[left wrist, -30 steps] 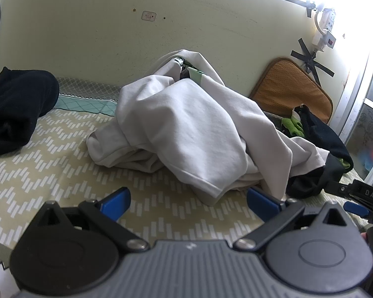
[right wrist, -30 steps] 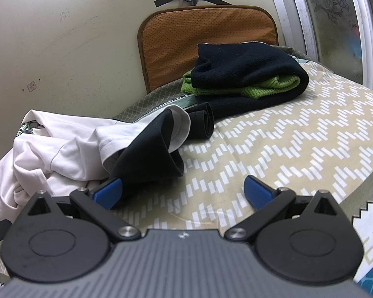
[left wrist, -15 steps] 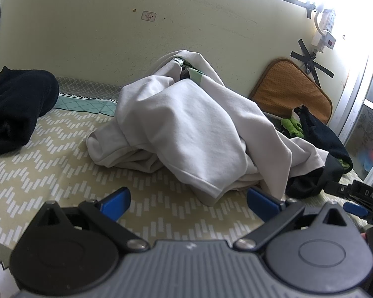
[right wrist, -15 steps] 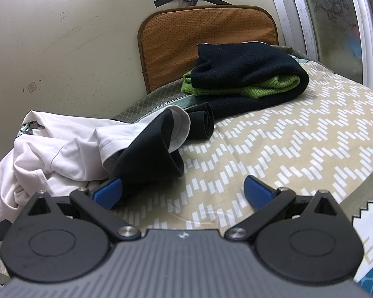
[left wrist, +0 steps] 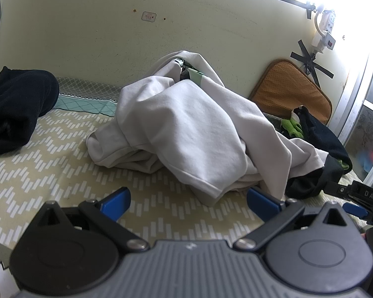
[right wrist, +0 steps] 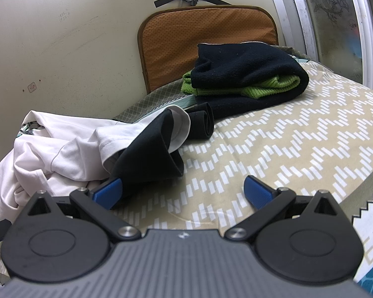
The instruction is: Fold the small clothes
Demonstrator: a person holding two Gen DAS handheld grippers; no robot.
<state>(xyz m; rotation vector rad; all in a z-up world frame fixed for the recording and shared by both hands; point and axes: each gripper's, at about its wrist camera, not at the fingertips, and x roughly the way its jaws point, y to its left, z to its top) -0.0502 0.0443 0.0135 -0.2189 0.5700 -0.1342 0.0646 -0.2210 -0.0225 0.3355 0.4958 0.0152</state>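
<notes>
A crumpled white garment (left wrist: 186,129) lies heaped on the patterned mat (left wrist: 49,168), just beyond my left gripper (left wrist: 187,196), which is open and empty, its right fingertip near the garment's hem. In the right wrist view the same white garment (right wrist: 62,149) lies at left, with a black sleeve piece (right wrist: 149,156) on top. My right gripper (right wrist: 182,191) is open and empty over the mat (right wrist: 286,149), its left fingertip beside the black piece.
A folded stack of black and green clothes (right wrist: 243,74) sits at the back by an orange cushion (right wrist: 206,37) leaning on the wall. A black garment (left wrist: 15,109) lies at far left. A window frame (left wrist: 355,99) borders the right.
</notes>
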